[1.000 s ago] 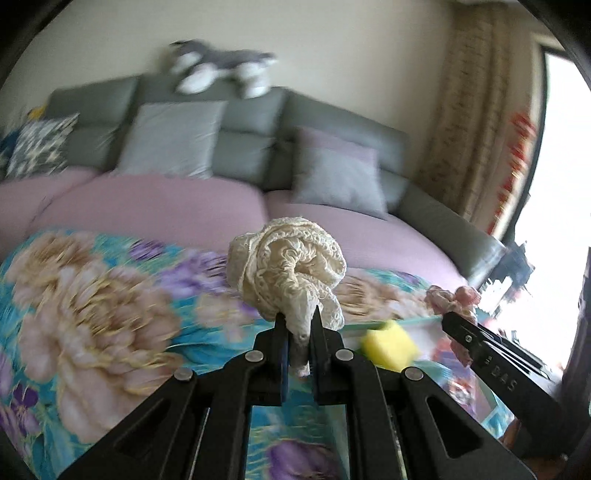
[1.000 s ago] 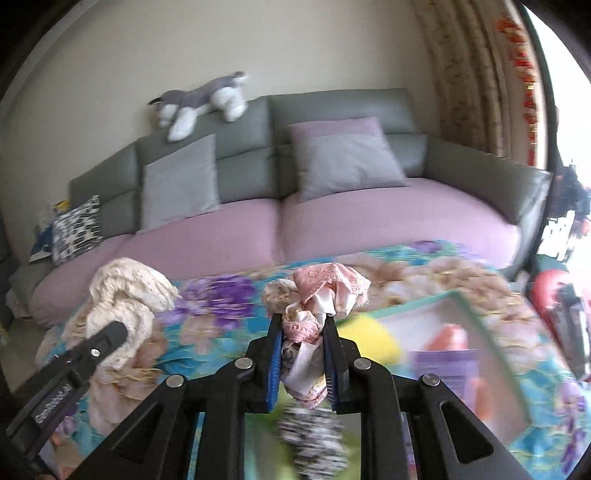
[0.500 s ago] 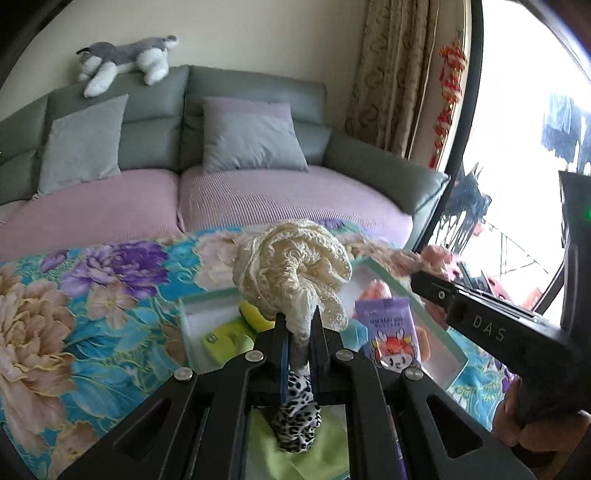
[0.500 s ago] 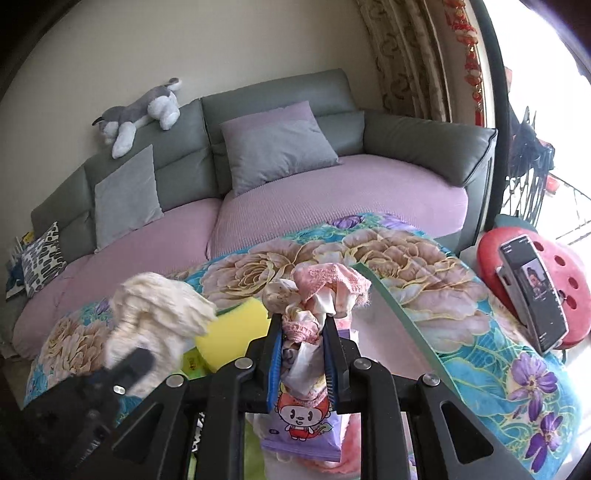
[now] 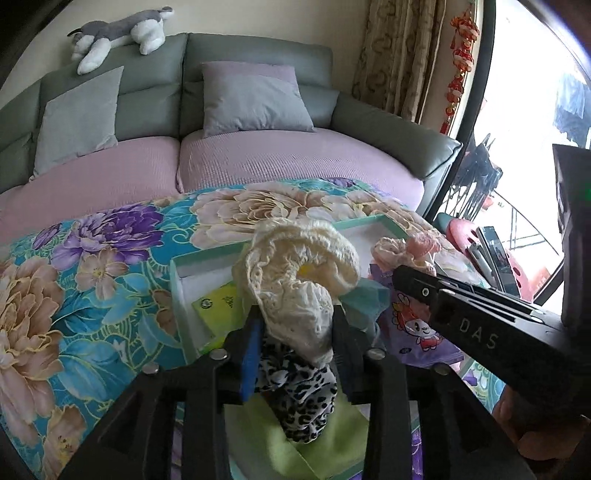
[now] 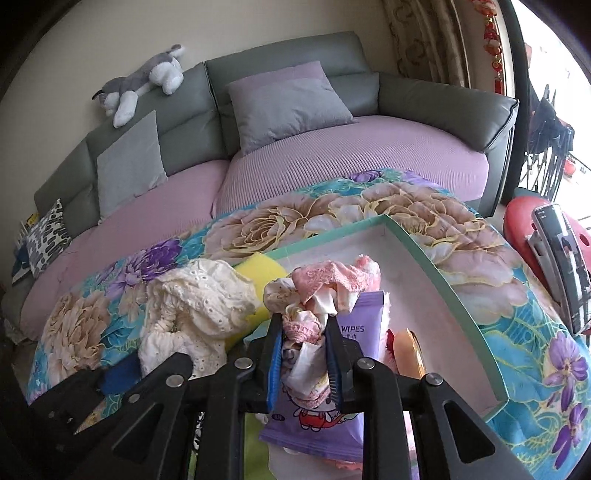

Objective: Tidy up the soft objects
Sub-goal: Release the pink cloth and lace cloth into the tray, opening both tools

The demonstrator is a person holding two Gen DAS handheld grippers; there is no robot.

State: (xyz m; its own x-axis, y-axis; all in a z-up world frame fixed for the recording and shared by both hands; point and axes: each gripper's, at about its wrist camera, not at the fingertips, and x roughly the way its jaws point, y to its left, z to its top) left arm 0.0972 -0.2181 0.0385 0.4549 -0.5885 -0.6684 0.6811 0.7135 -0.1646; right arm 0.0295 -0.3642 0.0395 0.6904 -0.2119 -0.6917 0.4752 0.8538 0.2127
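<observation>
My left gripper (image 5: pixel 296 314) hovers over the green-rimmed white box (image 5: pixel 207 256). Its jaws are opening, and a cream lace cloth (image 5: pixel 295 280) sags loosely between them above a leopard-print cloth (image 5: pixel 299 398) and a lime cloth (image 5: pixel 317 443). My right gripper (image 6: pixel 303 321) is over the same box (image 6: pixel 424 254). Its jaws are starting to open but still pinch a pink and white lace bundle (image 6: pixel 325 277) above a purple wipes pack (image 6: pixel 364 328). The cream cloth (image 6: pixel 192 306) shows at its left, in front of a yellow sponge (image 6: pixel 258 267).
The box lies on a floral cover (image 5: pixel 92 295). Behind it is a grey sofa (image 5: pixel 258 59) with purple seats, cushions and a plush dog (image 5: pixel 122 29). At the right, a red stool (image 6: pixel 524 221) carries a phone (image 6: pixel 565 258) by the window.
Both grippers came down and across from the open floral cover to above the box. The left jaws have spread apart and the cream cloth now droops between them.
</observation>
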